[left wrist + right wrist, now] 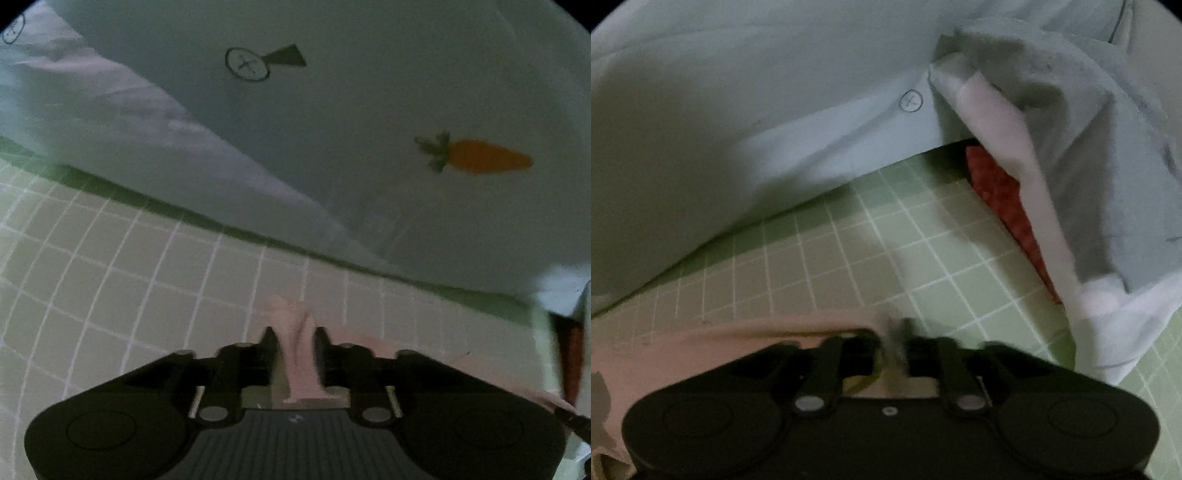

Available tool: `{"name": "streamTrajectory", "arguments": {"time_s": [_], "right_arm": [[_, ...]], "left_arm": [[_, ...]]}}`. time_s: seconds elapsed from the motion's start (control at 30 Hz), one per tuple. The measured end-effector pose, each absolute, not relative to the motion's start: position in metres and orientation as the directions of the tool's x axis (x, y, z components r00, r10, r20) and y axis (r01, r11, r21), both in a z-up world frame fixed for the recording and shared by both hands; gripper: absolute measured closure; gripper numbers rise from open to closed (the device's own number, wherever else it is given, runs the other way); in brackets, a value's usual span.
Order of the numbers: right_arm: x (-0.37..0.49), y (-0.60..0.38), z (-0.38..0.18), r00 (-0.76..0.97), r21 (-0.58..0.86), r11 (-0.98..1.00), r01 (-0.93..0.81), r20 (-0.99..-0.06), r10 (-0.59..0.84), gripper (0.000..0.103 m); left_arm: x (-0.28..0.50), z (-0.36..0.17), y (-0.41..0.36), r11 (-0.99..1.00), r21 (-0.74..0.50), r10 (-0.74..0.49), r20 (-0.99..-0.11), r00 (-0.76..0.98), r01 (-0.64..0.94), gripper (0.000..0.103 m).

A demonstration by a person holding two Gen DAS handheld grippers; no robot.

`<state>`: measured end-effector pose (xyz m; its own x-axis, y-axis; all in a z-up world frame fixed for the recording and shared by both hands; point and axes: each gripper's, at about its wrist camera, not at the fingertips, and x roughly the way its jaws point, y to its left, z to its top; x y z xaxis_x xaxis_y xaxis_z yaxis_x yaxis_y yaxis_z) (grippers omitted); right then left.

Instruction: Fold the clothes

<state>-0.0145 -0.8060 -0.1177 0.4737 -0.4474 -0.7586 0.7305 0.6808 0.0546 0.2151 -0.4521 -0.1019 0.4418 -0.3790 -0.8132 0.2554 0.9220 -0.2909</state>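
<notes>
I saw the left gripper (295, 338) clamped on a fold of pink garment (301, 363) above the green grid mat (129, 280); the right gripper (895, 338) pinched its other edge.

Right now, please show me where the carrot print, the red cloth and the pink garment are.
carrot print (489, 157), left wrist view, orange body.
red cloth (1001, 192), right wrist view, exposed patch.
pink garment (299, 354), left wrist view, pinched fold.
</notes>
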Motion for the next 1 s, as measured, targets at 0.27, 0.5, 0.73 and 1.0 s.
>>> {"name": "streamTrajectory", "arguments": {"time_s": [0.27,0.5,0.73,1.0], "right_arm": [[-0.057,-0.744,-0.107,0.528,0.086,0.724,0.684,-0.744,-0.410,0.014],[-0.112,-0.651,-0.109,0.572,0.171,0.768,0.617,-0.768,-0.289,0.010],[-0.147,-0.567,-0.116,0.614,0.260,0.805,0.533,-0.773,-0.158,0.017],[-0.170,-0.506,-0.126,0.665,0.402,0.768,0.498,-0.746,-0.041,0.019]], "left_arm": [[0.144,-0.068,-0.385,0.947,-0.241,-0.319,-0.794,0.517,0.215,0.031],[0.039,-0.076,-0.328,0.964,-0.196,-0.259,-0.850,0.459,0.181,0.027],[-0.034,-0.088,-0.305,0.941,-0.176,-0.279,-0.886,0.370,0.288,0.027],[-0.068,-0.092,-0.267,0.909,-0.161,-0.306,-0.884,0.353,0.383,0.027]]}}
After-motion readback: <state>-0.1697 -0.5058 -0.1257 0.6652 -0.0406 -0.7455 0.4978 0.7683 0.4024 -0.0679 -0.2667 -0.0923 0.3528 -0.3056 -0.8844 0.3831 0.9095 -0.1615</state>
